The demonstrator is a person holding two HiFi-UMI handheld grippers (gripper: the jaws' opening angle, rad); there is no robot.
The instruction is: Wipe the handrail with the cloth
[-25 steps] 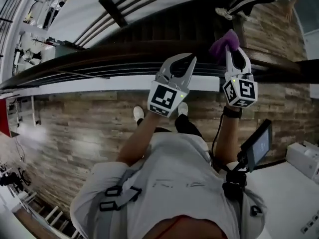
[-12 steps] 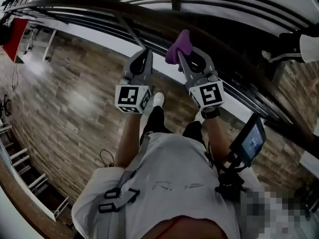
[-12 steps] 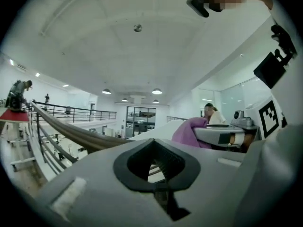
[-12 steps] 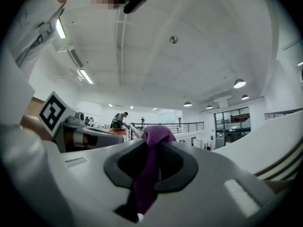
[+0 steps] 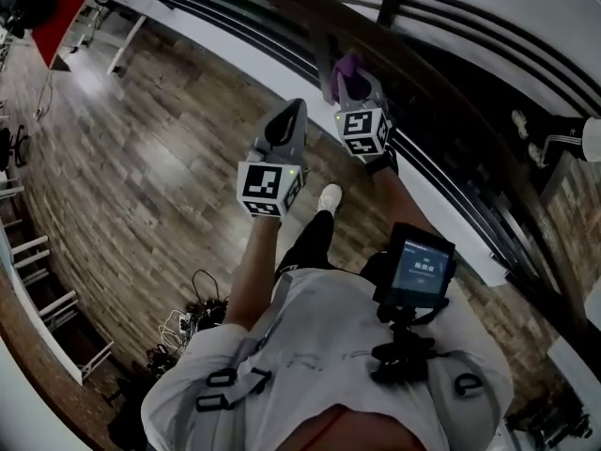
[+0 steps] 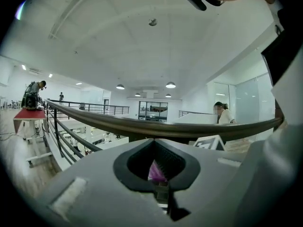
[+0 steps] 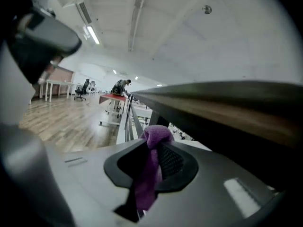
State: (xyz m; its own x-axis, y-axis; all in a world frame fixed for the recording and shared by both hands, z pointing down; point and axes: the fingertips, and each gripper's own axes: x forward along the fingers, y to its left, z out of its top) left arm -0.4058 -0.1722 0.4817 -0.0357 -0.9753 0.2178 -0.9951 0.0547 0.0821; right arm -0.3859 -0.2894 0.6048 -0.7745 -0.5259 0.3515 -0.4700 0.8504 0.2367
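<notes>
Two grippers sit up at the handrail (image 5: 299,17), and the cloth (image 5: 344,64) is in the right one. In the right gripper view the purple cloth (image 7: 150,174) runs down the middle of the right gripper (image 7: 152,148), pinched between its ribbed pads (image 7: 173,161). A rounded knob of it pokes out past the tips and a longer tail hangs back toward the camera. The right fingers are clenched on the fabric with no gap that I can see beside it.

From the head view the right gripper (image 5: 351,78) points at the rail's near edge, and the cloth bunches over the dark wood there. The handrail (image 7: 227,103) crosses that gripper's view just above the cloth's knob. I cannot tell whether the two are pressed together or only close.

The left gripper (image 5: 287,113) hangs beside the right one, on the floor side of the rail and short of it. Its fingers are closed tip to tip (image 6: 152,143), leaving only the hollow between the pads. A sliver of purple shows in that hollow, and I cannot tell whether it lies inside it or beyond it. The handrail (image 6: 142,126) sweeps across above the tips, apart from them.

Much of the rail's far side is lost in shadow, and the right fingertips are covered by the cloth from above.
</notes>
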